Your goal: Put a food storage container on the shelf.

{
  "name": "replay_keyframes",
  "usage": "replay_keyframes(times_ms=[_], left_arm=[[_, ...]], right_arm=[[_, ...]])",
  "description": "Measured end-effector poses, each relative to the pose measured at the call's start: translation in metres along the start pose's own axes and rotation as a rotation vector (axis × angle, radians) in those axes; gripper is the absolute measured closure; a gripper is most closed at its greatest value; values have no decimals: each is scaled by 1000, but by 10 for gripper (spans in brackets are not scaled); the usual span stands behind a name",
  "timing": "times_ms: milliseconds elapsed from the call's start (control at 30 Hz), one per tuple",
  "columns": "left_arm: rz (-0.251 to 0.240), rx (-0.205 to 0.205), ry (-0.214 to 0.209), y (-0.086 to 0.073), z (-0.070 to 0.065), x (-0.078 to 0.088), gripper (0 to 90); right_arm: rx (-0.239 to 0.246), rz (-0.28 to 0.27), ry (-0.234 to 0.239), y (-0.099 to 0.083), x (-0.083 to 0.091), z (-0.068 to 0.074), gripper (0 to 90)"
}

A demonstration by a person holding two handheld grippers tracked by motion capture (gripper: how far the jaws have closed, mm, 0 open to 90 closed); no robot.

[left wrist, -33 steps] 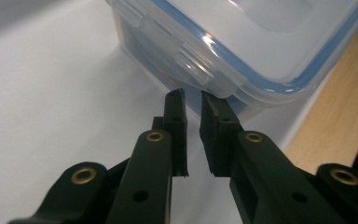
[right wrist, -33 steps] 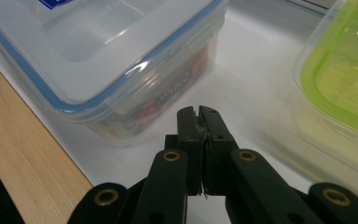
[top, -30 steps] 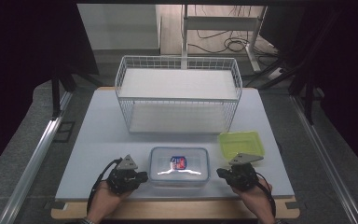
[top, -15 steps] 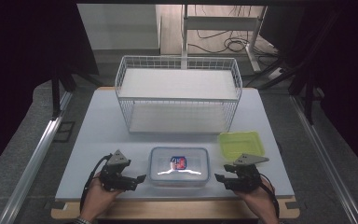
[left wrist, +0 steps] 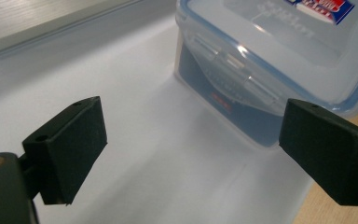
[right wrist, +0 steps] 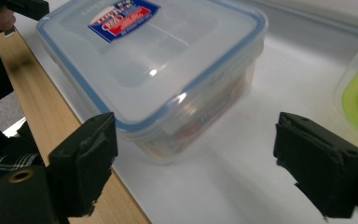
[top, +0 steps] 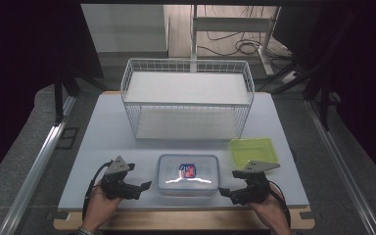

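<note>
While both jaws have just been opening, left gripper (top: 146,186) and right gripper (top: 223,194) flank clear lidded box (top: 188,174), spread, empty; green lid (top: 252,149) right of centre; wire basket (top: 187,105) upper centre; white tabletop (top: 107,132); dark surroundings.

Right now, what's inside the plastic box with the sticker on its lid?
The clear box is shut with its lid on. Through its side wall something dark with red print shows in both gripper views, but the cloudy plastic hides what it is. From above, only the sticker is plain.

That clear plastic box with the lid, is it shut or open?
Shut: the lid sits flat on the clear box, and a side flap is folded down against its wall.
</note>
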State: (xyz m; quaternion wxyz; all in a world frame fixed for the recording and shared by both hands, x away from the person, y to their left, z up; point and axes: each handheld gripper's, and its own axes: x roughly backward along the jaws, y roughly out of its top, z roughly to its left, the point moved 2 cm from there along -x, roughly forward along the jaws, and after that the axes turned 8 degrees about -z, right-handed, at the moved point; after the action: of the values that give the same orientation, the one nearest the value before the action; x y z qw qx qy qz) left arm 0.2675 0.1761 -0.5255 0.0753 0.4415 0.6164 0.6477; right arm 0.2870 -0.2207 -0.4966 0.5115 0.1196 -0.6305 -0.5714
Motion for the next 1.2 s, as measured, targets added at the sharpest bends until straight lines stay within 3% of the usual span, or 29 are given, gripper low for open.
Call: replay_keyframes(times_ms=[167,367,433,467,567,800,933,1000,1133,1167,1200], left_arm=[[21,30,-22,9,-4,-2,77],[46,53,-51,22,-7,-12,33],[31,74,-94,25,-8,-17,10],[41,101,-147,29,-10,-26,9],[66,104,-151,30,-12,-35,9],[119,165,-270,28,-14,-57,0],[130,195,-294,25,-14,-57,0],[139,196,-294,25,-15,-54,16],[124,169,-284,24,-19,-45,63],[115,163,-281,24,-20,-42,123],[104,161,-278,23,-20,-39,123]], right_arm=[[-53,-27,26,6,-6,0,89],[-96,50,46,9,-22,1,35],[-113,79,59,12,-30,0,31],[-115,89,64,14,-32,0,31],[-126,108,75,17,-38,-1,31],[-198,159,126,19,-58,-6,0],[-216,167,124,20,-60,-7,0],[-259,188,149,18,-60,-8,0],[-232,190,140,17,-55,-4,32],[-203,183,122,19,-48,0,99],[-203,183,122,19,-48,0,99]])
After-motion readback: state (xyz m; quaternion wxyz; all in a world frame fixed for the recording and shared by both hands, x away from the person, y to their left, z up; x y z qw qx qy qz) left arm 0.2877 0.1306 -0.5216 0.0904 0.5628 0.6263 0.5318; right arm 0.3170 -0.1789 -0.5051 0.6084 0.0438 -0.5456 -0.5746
